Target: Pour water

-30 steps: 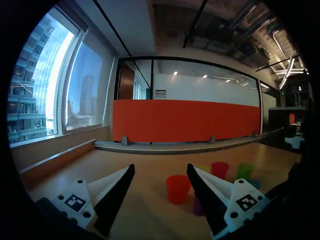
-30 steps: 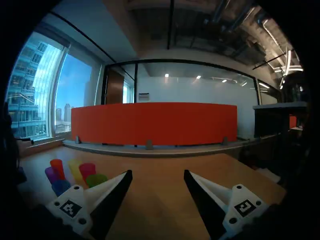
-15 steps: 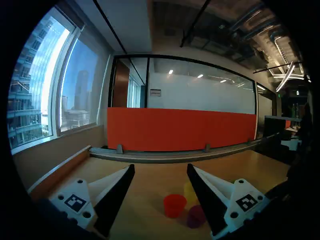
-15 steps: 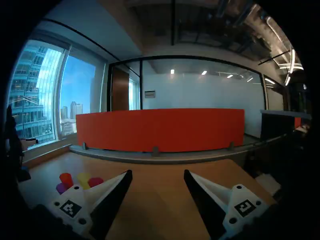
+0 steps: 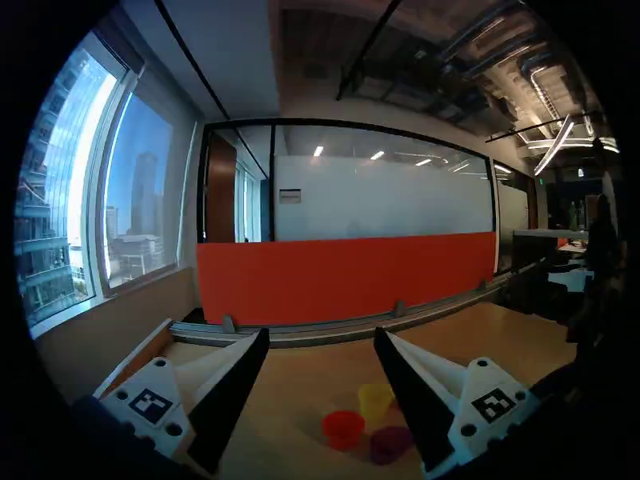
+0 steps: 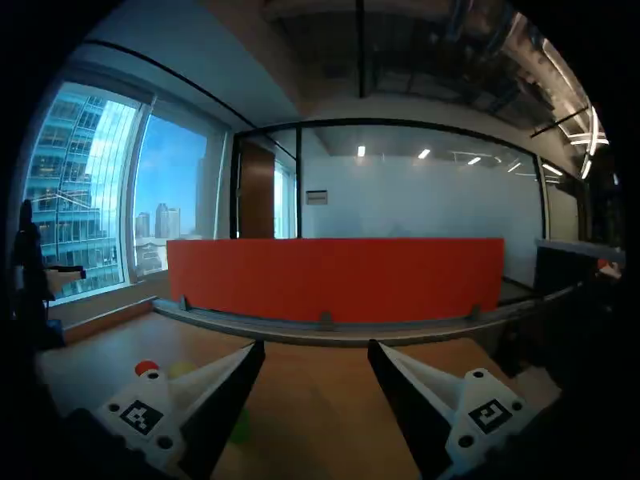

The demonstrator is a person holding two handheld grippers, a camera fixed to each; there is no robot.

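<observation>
Cups cluster ahead of left gripper; divider well beyond

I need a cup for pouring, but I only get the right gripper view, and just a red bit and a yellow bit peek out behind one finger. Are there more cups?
Observer: Yes. The left gripper view shows a purple cup next to the red cup.
Operator: Is the other hand-held gripper holding anything?
Observer: No, the left hand-held gripper is open, with nothing between its fingers.
Operator: Is the yellow one standing up?
Observer: Yes, the yellow cup stands upright on the table, just behind the red one.
</observation>
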